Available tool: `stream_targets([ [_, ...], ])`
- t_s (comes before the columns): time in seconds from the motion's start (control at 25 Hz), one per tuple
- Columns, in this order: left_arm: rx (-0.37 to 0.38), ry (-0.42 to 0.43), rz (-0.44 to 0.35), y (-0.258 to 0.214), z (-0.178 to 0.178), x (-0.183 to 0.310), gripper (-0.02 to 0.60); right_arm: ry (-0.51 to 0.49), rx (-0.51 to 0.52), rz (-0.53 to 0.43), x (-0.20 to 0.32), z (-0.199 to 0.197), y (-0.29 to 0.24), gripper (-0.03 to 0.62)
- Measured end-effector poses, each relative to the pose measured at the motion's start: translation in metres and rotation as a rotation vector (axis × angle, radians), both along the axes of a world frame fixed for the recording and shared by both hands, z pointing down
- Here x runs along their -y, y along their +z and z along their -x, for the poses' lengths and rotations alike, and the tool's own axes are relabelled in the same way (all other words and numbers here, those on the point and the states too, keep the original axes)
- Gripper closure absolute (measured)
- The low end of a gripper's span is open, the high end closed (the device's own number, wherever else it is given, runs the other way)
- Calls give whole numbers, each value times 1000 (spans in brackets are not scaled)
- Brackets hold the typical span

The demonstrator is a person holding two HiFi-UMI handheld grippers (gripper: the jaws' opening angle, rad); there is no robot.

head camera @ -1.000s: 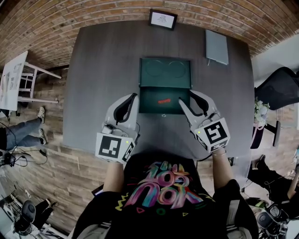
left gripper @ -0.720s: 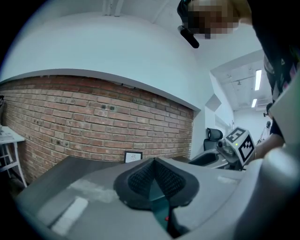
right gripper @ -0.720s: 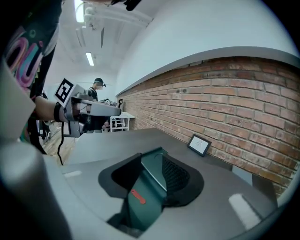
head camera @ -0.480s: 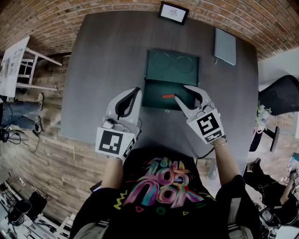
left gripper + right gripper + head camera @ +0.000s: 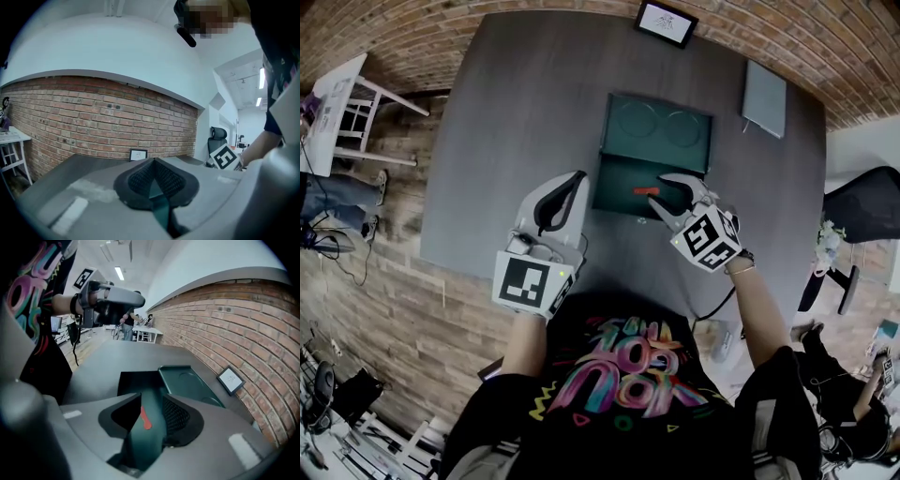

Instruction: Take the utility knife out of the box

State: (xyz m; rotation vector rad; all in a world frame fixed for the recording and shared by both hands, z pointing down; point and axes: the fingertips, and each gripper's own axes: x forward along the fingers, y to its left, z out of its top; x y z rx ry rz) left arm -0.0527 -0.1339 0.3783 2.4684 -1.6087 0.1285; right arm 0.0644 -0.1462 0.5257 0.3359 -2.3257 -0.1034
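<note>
A dark green box (image 5: 619, 197) lies open on the grey table (image 5: 516, 112), with its lid (image 5: 661, 131) folded back on the far side. A red utility knife (image 5: 645, 190) lies in the box's base. My right gripper (image 5: 659, 191) reaches over the box's right part, open, its fingertips just right of the knife. In the right gripper view the knife (image 5: 146, 418) shows through the gap of the right gripper (image 5: 151, 399), below it. My left gripper (image 5: 578, 176) is shut and empty, left of the box; the left gripper (image 5: 153, 161) shows its pads meeting.
A small framed picture (image 5: 667, 22) stands at the table's far edge. A grey flat case (image 5: 765, 98) lies at the far right. A white stand (image 5: 337, 94) is off the table's left side, and a black office chair (image 5: 862, 202) off its right.
My right gripper has moved left and forward over the box, its tips now beside the knife. The left gripper has stayed about where it was.
</note>
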Motion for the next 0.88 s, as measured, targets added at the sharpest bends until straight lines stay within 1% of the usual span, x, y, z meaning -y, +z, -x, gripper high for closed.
stream_targets([
  [0.44,8,-13,10,7,4,-1,581,-198,-193,57,-6,5,56,465],
  [0.88,2,-30,29,13,14,-1,581,-338,-329,96,-8,14,78,464],
])
